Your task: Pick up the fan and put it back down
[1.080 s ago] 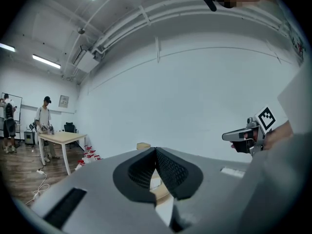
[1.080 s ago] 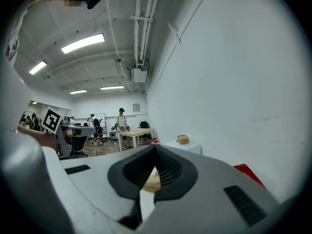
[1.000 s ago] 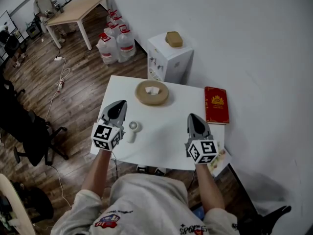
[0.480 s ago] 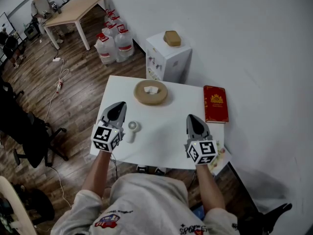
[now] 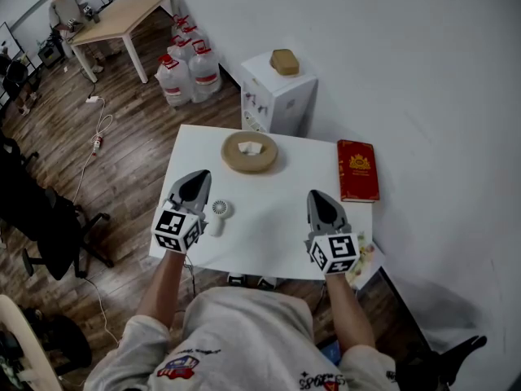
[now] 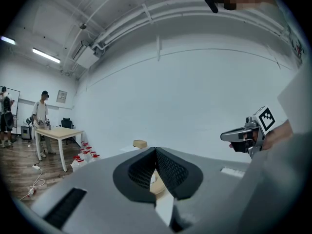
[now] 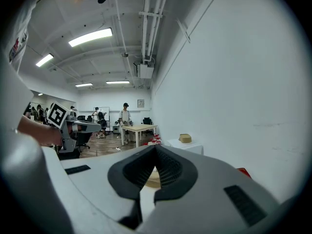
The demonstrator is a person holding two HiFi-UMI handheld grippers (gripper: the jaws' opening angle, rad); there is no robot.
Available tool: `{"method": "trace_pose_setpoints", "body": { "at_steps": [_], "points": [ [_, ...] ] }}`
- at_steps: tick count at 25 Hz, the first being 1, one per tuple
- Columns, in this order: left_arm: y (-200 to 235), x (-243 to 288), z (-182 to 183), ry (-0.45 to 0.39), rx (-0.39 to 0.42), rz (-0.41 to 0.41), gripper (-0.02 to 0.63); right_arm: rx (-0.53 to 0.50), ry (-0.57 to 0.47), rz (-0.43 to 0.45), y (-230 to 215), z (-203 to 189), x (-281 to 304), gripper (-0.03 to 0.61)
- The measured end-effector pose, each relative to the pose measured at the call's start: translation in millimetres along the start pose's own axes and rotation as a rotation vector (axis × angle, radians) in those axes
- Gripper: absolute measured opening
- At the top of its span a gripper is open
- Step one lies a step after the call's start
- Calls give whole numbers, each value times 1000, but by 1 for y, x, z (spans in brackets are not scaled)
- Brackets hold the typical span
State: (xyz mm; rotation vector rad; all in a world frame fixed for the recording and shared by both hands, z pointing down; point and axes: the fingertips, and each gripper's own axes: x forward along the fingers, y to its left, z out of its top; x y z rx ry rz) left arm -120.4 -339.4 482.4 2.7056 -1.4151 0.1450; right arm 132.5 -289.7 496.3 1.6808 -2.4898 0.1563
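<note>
- Head view: fan (image 5: 220, 215) lies flat on the tabletop (image 5: 273, 233), near its left edge and just right of the left gripper (image 5: 198, 175). I see no contact between them.
- Left gripper: jaws fully together, nothing between them. It sits over the left edge of the tabletop.
- Right gripper (image 5: 317, 195): jaws also meet at the tips, nothing held. It is toward the near right corner, well apart from the fan.
- Progress, my read: fan is down and 0 grippers hold it. Either the pick has not started or the whole cycle is done. These frames can't separate the 2.
- If not started, everything is left: open 1 gripper, close on the fan, lift, set it back.
- Fan: small, white, plastic-looking. It has a round grille head toward the far edge and a short straight handle toward the near edge.
- The handle looks like the natural grab point. It looks smooth, so it may slip in a light pinch.
- Jaw pads: dark, with a fine meshed texture, set in smooth grey wedge-shaped shells.
- Tabletop: matte white, rectangular.
- Tray (image 5: 230, 160): round, tan, low rim, at the far edge, with something white inside.
- Book (image 5: 357, 170): red cover with gold print, flat at the far right corner.
</note>
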Motion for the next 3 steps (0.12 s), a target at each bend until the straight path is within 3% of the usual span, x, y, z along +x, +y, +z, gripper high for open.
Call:
{"method": "trace_pose_setpoints", "body": {
  "at_steps": [3],
  "points": [
    [0,0,-3,5,-4,-2,5,1,0,-1,0,-1,-1,-12]
  ]
}}
